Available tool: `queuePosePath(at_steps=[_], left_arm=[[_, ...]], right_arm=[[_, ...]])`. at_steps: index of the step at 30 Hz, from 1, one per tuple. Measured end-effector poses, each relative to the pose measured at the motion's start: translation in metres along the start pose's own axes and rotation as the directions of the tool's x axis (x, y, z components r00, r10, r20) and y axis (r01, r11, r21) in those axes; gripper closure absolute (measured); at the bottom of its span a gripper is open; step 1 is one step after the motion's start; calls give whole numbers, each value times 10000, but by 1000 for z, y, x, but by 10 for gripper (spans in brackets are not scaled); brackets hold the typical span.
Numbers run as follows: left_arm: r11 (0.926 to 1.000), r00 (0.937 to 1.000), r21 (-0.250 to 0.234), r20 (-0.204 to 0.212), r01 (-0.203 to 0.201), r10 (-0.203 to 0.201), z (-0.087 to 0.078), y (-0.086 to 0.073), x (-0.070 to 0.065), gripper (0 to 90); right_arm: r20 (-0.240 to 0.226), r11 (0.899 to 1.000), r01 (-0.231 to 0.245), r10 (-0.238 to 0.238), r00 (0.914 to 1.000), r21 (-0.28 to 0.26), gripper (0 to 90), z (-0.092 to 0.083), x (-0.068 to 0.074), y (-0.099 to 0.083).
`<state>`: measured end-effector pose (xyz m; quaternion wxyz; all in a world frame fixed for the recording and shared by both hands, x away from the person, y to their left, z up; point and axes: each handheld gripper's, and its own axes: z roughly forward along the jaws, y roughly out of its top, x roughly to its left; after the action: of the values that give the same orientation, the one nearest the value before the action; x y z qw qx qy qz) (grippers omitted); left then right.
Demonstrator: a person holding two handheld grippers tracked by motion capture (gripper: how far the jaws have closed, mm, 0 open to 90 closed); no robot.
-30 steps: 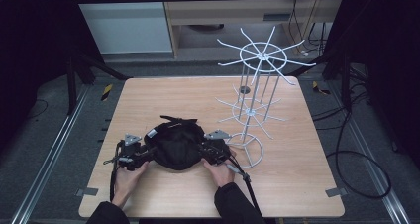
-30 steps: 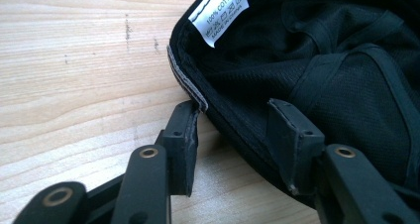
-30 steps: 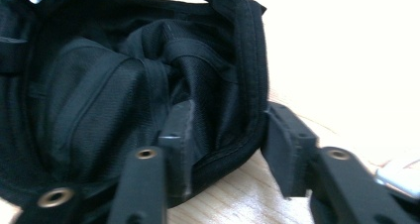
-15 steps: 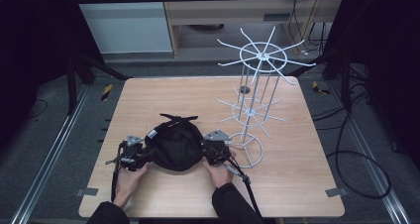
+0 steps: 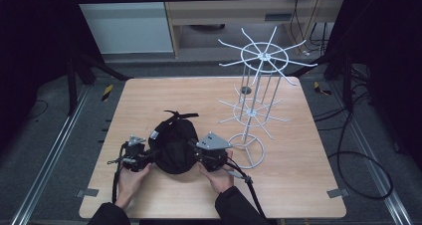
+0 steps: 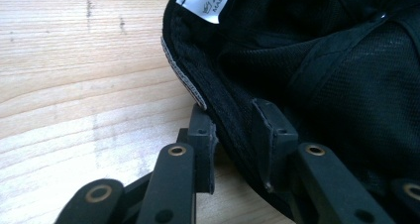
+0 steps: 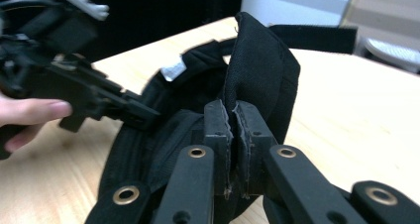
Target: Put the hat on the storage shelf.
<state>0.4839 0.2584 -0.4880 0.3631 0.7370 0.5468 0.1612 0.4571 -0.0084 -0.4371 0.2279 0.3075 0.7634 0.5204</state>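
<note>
Obstacle: white wire rack (image 5: 256, 103) stands on table's (image 5: 149, 98) right half, spokes overhanging at two levels (base ring just beside right gripper (image 5: 208, 155)). Black cap (image 5: 174, 144) blocks the gap betw. both grippers. Free room: table's left and far-left areas, front right corner.

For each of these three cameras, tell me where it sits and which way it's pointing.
High view: above the person's side, looking forward and down on the wooden table; both forearms and hands, left gripper, right gripper, white wire rack.
Left gripper view: rides the left gripper, looking along its jaws, which straddle the rim of the black fabric cap.
Right gripper view: rides the right gripper, clamped on the cap's edge; the other hand's fingers show.
All three share the cap.
</note>
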Motion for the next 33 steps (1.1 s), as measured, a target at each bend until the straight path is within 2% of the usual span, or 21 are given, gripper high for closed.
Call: queuePosePath(at_steps=[1,2,3,5,6,9,12,14,17,19,20,22,25,28,30,33], left_arm=[[10000,10000,-39,68,46,-46,0,0,0,710],[10000,10000,-39,68,46,-46,0,0,0,710],[9999,9998,-107,169,63,-62,1,0,1,711],[9999,9998,-129,196,51,-49,1,0,1,711],[9999,9997,-151,243,21,-17,1,0,1,712],[9998,9996,-216,281,3,3,1,-1,1,714],[9996,9993,-255,356,89,-80,1,-2,2,708],[9995,9989,-277,455,153,-140,0,-3,3,689],[9991,9978,-329,615,264,-243,-6,-1,6,662],[9990,9974,-337,660,298,-275,-9,-1,7,643],[9987,9966,-366,757,353,-325,-13,-1,9,632],[9985,9955,-367,866,406,-373,-16,-1,10,620],[9977,9946,-498,959,457,-408,-27,-1,13,582],[9971,9950,-585,898,492,-438,-33,-1,13,547],[9961,9966,-707,678,523,-475,-39,-1,13,535],[9940,9981,-974,435,487,-446,-46,1,11,516]], right_arm=[[-211,9994,349,-349,9992,-3,851,-1,4,3],[-211,9994,349,-349,9992,-3,851,-1,4,3],[-430,9979,640,-637,9970,44,851,-1,7,5],[-502,9974,718,-716,9962,33,851,-1,7,5],[-753,9963,858,-851,9935,67,851,-1,9,5],[-973,9938,1093,-1068,9895,206,851,1,10,3],[-993,9914,1269,-1233,9874,310,851,1,11,1],[-923,9904,1346,-1311,9871,320,850,0,11,1],[-566,9882,1460,-1433,9881,472,851,-1,11,1],[-464,9886,1419,-1396,9891,512,852,-1,11,1],[-187,9896,1359,-1352,9906,466,854,-3,9,2],[-119,9903,1323,-1319,9912,431,854,-4,8,2],[306,9940,1041,-1051,9940,326,856,-7,2,4],[417,9946,970,-985,9943,374,856,-8,0,4],[501,9945,959,-979,9939,411,856,-9,-1,3],[739,9916,1175,-1213,9899,533,857,-11,-1,2]])
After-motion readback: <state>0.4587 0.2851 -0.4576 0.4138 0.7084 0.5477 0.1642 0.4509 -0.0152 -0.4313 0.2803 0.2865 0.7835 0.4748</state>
